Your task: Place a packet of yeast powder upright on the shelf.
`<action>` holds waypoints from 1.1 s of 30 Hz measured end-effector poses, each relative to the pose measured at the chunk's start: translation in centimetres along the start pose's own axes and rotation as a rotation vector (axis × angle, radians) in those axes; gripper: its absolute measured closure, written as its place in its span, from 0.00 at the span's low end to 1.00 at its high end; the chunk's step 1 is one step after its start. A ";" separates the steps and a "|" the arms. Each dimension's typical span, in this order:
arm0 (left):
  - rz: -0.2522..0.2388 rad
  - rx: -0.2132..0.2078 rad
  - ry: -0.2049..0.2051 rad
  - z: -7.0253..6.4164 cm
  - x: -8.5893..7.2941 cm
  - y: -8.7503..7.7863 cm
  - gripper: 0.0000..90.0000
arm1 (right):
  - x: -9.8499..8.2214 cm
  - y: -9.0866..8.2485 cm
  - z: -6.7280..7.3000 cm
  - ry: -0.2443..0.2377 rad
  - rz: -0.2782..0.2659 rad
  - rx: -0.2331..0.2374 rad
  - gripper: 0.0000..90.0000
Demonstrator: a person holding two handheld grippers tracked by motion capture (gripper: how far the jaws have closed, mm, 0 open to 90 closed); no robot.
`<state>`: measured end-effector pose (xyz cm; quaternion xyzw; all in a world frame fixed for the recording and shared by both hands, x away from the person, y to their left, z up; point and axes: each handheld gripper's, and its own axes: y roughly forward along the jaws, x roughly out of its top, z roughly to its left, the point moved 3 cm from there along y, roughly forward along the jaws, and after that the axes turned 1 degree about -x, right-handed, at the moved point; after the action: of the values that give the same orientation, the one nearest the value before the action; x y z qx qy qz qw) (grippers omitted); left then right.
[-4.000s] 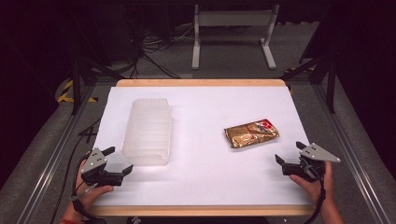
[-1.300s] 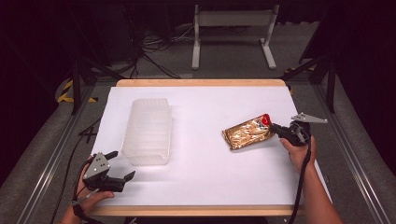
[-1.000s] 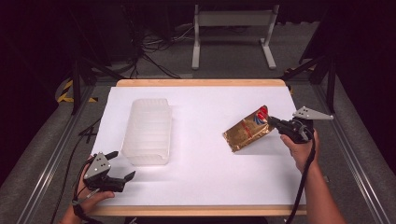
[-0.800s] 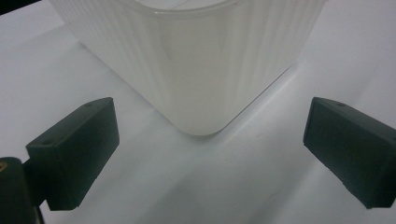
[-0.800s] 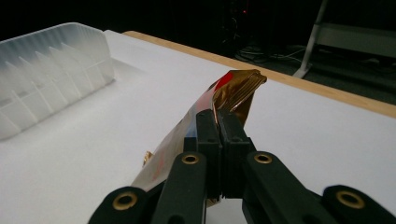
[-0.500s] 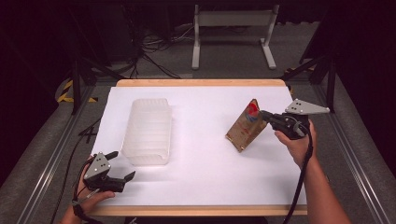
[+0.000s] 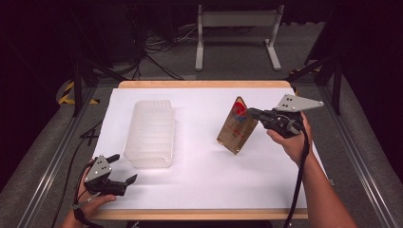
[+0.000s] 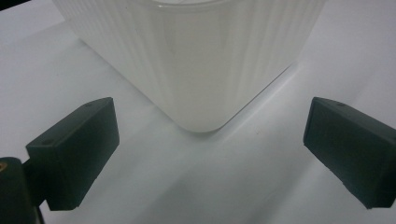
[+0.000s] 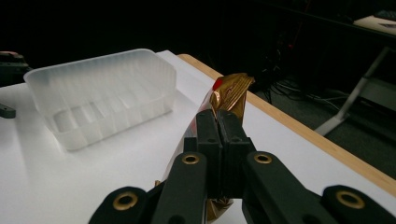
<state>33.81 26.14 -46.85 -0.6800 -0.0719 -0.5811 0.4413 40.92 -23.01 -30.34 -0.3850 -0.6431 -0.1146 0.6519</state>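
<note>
1. the right gripper (image 7: 254, 114) pinches the top edge of a gold packet (image 7: 236, 127); in the right gripper view its jaws press together on the foil (image 9: 232, 91)
2. the packet hangs tilted above the right half of the white table (image 7: 204, 166), red patch at its upper end, lower corner close to the surface; i cannot tell whether it touches
3. the left gripper (image 7: 119, 170) rests at the table's near left corner, jaws spread, nothing between them
4. a clear ribbed tub (image 7: 149, 133) stands on the left half, just beyond the left gripper; in the left gripper view its near corner (image 8: 196, 112) sits between the two pads, not touching either
5. the tub and the packet are well apart
</note>
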 end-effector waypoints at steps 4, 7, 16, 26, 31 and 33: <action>0.001 -0.003 0.001 -0.1 0.0 0.0 0.05 | 1.0 1.0 0.8 -0.017 -0.012 0.031 0.99; 0.000 -0.004 0.000 -0.1 0.0 0.0 0.05 | 2.0 1.9 1.6 -0.038 -0.013 0.053 0.99; 0.006 -0.005 -0.002 -0.1 -0.1 0.1 0.05 | 5.2 4.2 3.7 -0.091 -0.047 0.119 0.99; 0.001 -0.010 -0.006 -0.1 -0.2 0.0 0.05 | 8.7 7.3 6.4 -0.154 -0.064 0.192 0.99; -0.001 -0.010 0.000 -0.1 -0.1 0.0 0.05 | 9.9 9.2 7.6 -0.172 -0.069 0.225 0.99; 0.002 -0.014 0.006 -0.2 -0.1 0.0 0.05 | 10.1 9.6 7.9 -0.171 -0.071 0.238 0.99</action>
<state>33.66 26.08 -46.97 -0.6815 -0.0658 -0.5830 0.4374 42.65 -7.85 -25.37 -0.2901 -0.7188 -0.0273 0.6312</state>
